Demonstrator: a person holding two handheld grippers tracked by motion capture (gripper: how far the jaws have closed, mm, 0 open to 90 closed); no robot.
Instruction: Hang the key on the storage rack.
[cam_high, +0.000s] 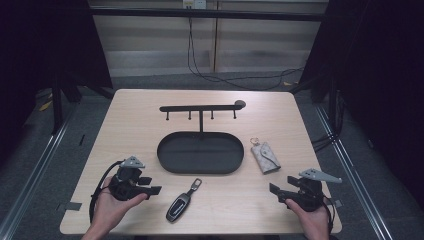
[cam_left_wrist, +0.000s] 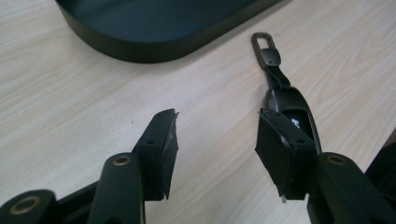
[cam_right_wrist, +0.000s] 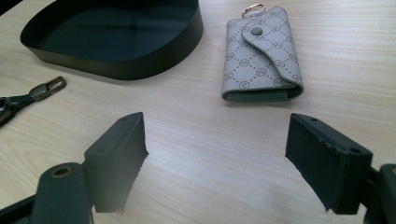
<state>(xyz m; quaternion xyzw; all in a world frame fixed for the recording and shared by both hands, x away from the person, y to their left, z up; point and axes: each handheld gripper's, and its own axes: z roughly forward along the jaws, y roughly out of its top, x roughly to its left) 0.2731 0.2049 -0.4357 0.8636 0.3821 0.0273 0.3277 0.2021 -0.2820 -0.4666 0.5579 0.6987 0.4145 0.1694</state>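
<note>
My left gripper (cam_high: 150, 191) sits near the table's (cam_high: 130, 120) front-left corner, jaws apart on nothing, with the car key (cam_high: 179, 206) just beside them at the front edge. My right gripper (cam_high: 277, 192) sits near the front-right corner, jaws wide and empty, aimed at the key pouch (cam_right_wrist: 261, 53) lying beside the tray (cam_high: 172, 162) near the right edge.

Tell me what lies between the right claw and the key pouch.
Bare tabletop: in the right gripper view, nothing sits between the open right claw and the key pouch.
</note>
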